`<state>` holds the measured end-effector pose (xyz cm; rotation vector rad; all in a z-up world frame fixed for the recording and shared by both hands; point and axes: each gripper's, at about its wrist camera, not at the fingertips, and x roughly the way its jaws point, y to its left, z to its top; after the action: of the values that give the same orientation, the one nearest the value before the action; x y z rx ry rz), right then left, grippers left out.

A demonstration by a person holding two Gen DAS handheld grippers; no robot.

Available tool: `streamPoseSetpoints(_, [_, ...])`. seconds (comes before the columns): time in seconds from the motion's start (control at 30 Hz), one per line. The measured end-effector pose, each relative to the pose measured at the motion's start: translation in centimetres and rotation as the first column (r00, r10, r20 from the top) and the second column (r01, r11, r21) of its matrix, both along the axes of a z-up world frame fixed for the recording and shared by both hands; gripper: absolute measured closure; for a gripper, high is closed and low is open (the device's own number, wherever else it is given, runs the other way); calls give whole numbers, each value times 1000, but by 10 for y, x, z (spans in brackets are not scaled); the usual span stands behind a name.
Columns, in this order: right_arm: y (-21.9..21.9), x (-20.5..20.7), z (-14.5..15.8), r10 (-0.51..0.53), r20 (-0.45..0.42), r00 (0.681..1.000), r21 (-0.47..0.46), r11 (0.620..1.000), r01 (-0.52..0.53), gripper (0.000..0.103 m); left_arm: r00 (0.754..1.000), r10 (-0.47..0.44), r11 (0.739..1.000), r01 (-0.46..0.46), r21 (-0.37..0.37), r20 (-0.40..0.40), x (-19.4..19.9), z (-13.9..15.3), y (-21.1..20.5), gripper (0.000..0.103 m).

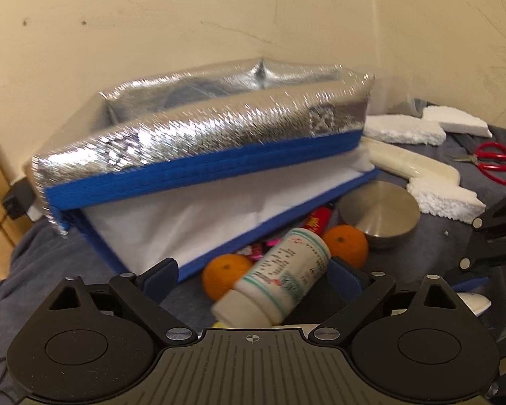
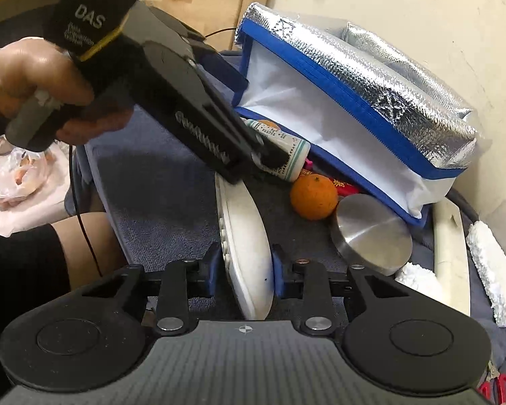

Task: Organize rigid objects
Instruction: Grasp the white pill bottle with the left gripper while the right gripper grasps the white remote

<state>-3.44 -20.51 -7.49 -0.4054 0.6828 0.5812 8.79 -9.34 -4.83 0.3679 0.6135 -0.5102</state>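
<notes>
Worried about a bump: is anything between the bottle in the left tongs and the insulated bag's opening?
Nothing visible blocks it. The bottle sits in the left tongs right before the bag; two oranges lie beneath.

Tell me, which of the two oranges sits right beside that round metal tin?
The right-hand orange, which sits just left of the metal tin. The other orange lies further left, partly hidden behind the white bottle between the left gripper's fingers.

Oranges (image 1: pixel 346 244) and tin (image 1: pixel 377 216) lie before the bag (image 1: pixel 219 155).
</notes>
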Motion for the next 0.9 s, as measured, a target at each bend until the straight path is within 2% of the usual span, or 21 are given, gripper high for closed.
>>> streamPoseSetpoints(0.07, [4, 3, 0, -3, -5, 1000, 10, 1000, 3, 75, 999, -4, 1000, 3, -23, -47, 4, -4, -2, 25])
streamPoseSetpoints(0.2, [-3, 11, -1, -15, -41, 999, 67, 998, 18, 74, 1000, 6, 1000, -6, -10, -26, 2, -5, -6, 27])
streamPoseSetpoints(0.33, [1, 3, -5, -8, 13, 1000, 48, 999, 8, 74, 999, 23, 999, -24, -41, -35, 4, -3, 0, 33])
streamPoseSetpoints(0.37, [4, 2, -5, -15, 19, 1000, 41, 999, 14, 74, 999, 25, 999, -26, -47, -34, 5, -2, 2, 37])
streamPoseSetpoints(0.43, [7, -1, -5, -28, 30, 999, 28, 999, 27, 73, 999, 3, 998, -5, -66, -35, 3, 1, 4, 54])
streamPoseSetpoints(0.47, [9, -1, -5, -34, 36, 999, 18, 999, 33, 73, 999, -5, 997, 3, -73, -39, 2, 3, 4, 58])
streamPoseSetpoints(0.6, [18, -6, -3, -83, 40, 996, -16, 996, 84, 73, 1000, -5, 999, 3, -54, -28, -2, 3, 3, 59])
streamPoseSetpoints(0.73, [17, -8, 0, -117, 18, 993, -14, 993, 118, 74, 999, 18, 996, -22, -87, -46, -2, 5, 11, 62])
streamPoseSetpoints(0.8, [11, -5, 3, -163, -33, 986, 18, 986, 164, 75, 998, 29, 995, -34, -93, -49, -2, 7, 13, 65])
streamPoseSetpoints(0.9, [-3, -1, 8, -208, -124, 970, 120, 968, 223, 78, 997, 53, 993, -58, -104, -49, -4, 10, 18, 66])
